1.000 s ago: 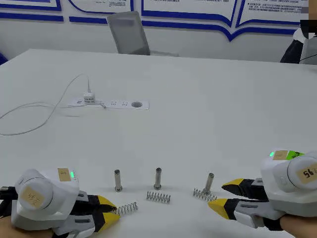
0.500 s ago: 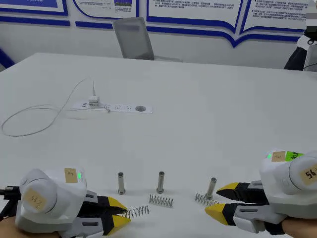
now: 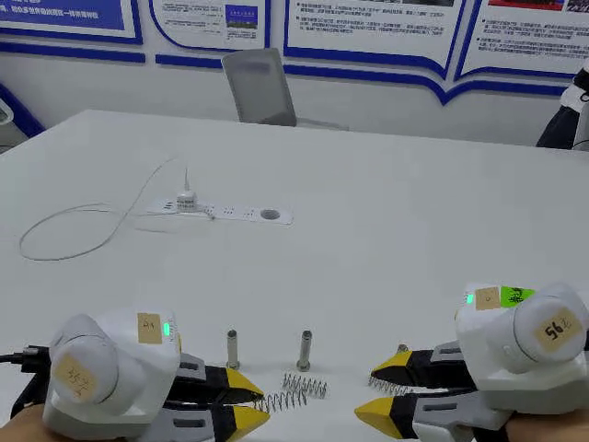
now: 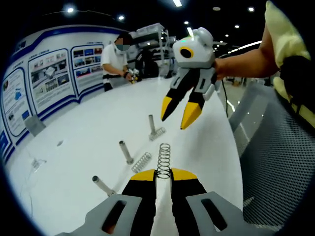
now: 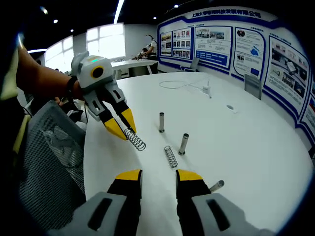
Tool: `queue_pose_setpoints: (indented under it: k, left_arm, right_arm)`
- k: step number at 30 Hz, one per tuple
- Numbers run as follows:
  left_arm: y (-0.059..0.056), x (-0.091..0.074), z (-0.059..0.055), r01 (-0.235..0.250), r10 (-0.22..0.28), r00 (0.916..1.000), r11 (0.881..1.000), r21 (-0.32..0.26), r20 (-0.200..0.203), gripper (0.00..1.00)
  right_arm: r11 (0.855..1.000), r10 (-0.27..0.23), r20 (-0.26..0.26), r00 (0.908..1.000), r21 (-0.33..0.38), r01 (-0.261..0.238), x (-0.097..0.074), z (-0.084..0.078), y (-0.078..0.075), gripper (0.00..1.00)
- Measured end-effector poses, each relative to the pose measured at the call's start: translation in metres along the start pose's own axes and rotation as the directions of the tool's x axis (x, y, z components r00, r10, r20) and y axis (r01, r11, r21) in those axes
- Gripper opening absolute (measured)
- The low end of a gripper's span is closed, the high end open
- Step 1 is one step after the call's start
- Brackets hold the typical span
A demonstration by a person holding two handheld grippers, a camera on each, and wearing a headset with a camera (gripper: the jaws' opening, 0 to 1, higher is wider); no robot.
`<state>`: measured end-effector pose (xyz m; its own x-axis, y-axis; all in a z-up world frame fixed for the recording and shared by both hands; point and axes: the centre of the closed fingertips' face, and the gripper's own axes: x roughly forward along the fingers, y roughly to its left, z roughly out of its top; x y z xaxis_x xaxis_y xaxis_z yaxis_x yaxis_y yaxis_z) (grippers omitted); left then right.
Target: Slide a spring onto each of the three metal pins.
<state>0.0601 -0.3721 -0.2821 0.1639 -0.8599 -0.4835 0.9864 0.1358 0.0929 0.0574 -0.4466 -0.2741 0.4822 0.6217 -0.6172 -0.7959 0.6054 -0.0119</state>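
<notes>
1. The held spring (image 4: 164,158), which lay loose on the tabletop (image 3: 368,239) just off the tips of the left claw (image 4: 164,175) a second ago, is now pinched by one end between those tips. Its free end points out ahead.
2. The right claw (image 5: 159,176) has come in along the near edge. Its jaws are spread and grip nothing. In the head view they sit either side of the right-end spring (image 4: 157,133), which lies at the foot of the right-end pin (image 4: 152,124).
3. The three pins stand upright in a row close to the tabletop's near edge, all bare. The left-end pin (image 3: 233,348) and the middle pin (image 3: 304,350) are in plain sight. The middle spring (image 3: 305,386) lies flat just on the near-edge side of the middle pin.
4. As I judge it, the step in hand is carrying the held spring to a pin. No spring is threaded yet.
5. What could go wrong:
   - The hold is on the end coils alone. The spring may sag or swing, so its open end misses the pin top.
   - A hard squeeze on round coils could flick the spring out of the tips.
   - The pins look free-standing. A sideways push from a misaligned spring could tip one over.
   - The right claw's tips are very near the right-end pin. Closing on that spring could knock the pin or roll the spring away.
</notes>
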Motion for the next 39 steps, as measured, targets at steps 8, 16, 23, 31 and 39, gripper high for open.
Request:
queue_pose_setpoints:
  k: [8, 16, 23, 31, 39]
  left_arm:
    - [-0.009, 0.000, 0.013, 0.016, -0.017, 0.9995, 1.000, 0.019, 0.027, 0.10]
    - [-0.018, 0.003, 0.025, 0.049, -0.051, 0.9970, 0.998, 0.033, 0.058, 0.10]
    - [-0.023, 0.004, 0.031, 0.067, -0.070, 0.9947, 0.997, 0.041, 0.075, 0.10]
    - [-0.025, 0.006, 0.033, 0.081, -0.084, 0.9928, 0.996, 0.037, 0.086, 0.10]
    - [-0.025, 0.007, 0.031, 0.083, -0.085, 0.9927, 0.996, 0.034, 0.086, 0.10]
  right_arm:
    - [0.997, 0.067, 0.014, 0.9976, -0.024, -0.067, 0.006, 0.008, 0.016, 0.27]
    - [0.991, 0.125, 0.029, 0.9917, -0.049, -0.124, 0.007, 0.013, 0.028, 0.25]
    - [0.988, 0.150, 0.046, 0.9876, -0.049, -0.148, 0.007, 0.014, 0.033, 0.21]
    - [0.984, 0.173, 0.061, 0.9831, -0.049, -0.170, 0.005, 0.016, 0.037, 0.16]
    - [0.983, 0.183, 0.071, 0.9806, -0.047, -0.180, 0.003, 0.022, 0.039, 0.13]
